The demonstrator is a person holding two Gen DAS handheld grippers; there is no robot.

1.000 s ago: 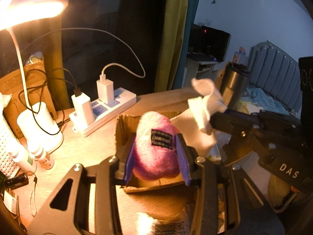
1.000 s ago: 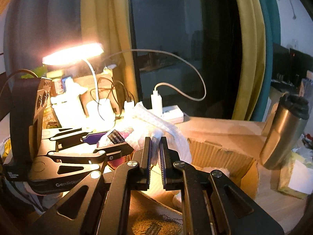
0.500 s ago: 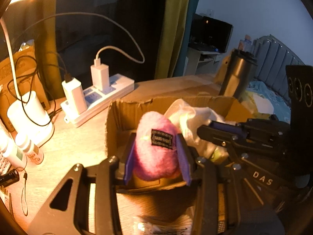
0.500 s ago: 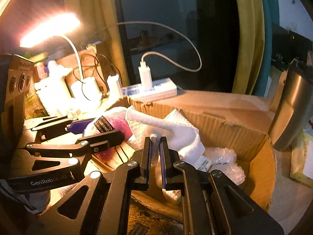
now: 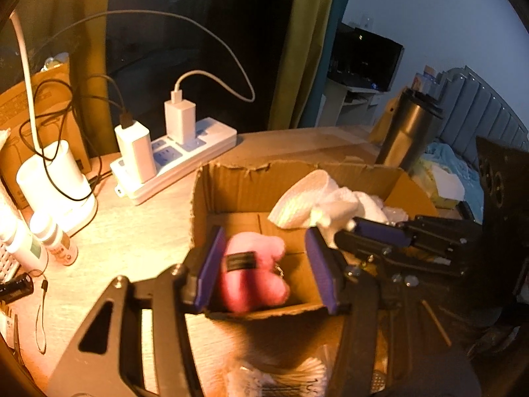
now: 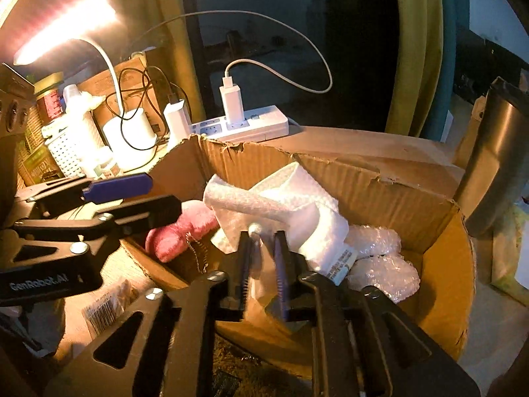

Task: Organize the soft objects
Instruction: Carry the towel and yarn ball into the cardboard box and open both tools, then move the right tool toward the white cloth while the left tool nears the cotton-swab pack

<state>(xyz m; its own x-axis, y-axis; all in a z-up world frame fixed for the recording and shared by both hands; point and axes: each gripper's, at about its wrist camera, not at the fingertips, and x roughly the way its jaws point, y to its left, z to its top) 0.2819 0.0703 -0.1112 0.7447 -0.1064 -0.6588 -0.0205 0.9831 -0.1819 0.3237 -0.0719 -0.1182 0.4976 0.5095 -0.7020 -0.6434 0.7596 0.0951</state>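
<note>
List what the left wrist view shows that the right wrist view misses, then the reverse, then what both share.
Left only: a dark screen and grey headboard. Right only: bubble wrap in the box, a white basket. Both: the cardboard box, pink plush, white cloth, power strip, steel tumbler. The left gripper and right gripper are opening.

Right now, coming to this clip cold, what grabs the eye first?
The torn cardboard box in the middle, with a pink plush toy dropped into its near left corner between the left gripper's opening jaws. Beside it, a white cloth lies draped in the box while the right gripper's jaws open around its edge. A glaring desk lamp sits upper left.
</note>
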